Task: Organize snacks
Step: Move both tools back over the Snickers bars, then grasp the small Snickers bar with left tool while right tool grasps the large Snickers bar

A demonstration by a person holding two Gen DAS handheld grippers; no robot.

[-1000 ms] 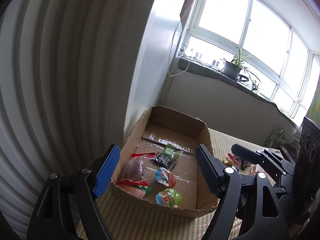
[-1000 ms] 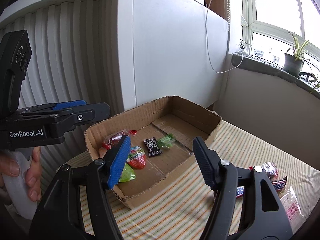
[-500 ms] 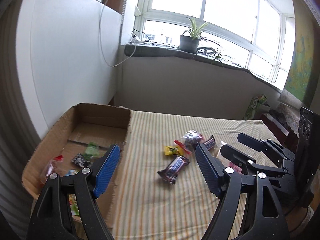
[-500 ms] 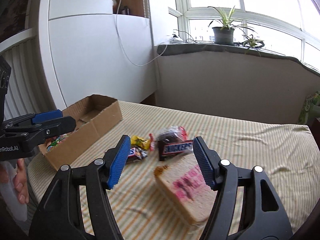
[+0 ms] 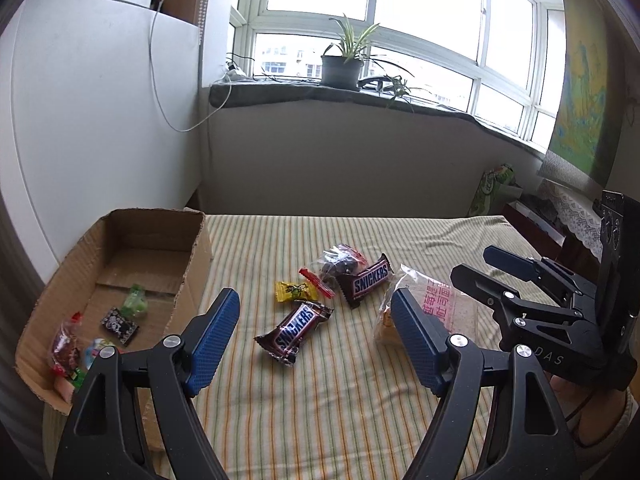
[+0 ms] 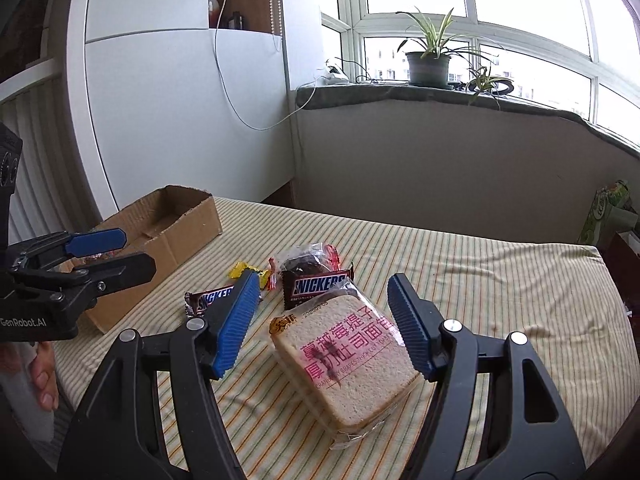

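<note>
Snacks [image 5: 294,332] are scattered mid-bed on a striped sheet [image 5: 360,400], with the cardboard box [image 5: 160,240] at 9 o'clock and a plant-lined window [image 5: 400,20] at 12. Left gripper [image 5: 316,340] is kept released; right gripper's [image 6: 324,324] jaws were just widened around the bread pack [image 6: 344,360], not clamped.

"SNICKERS" on bars [image 5: 295,332]; "GenRobot.AI" on left gripper [image 6: 108,254].

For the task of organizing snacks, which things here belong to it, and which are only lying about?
Belonging to the job:
- cardboard box
- two Snickers bars
- yellow candy
- dark snack in clear wrapper
- packaged toast
- left gripper, right gripper, both open

Just lying about:
- potted plant
- white cable
- green bag
</note>
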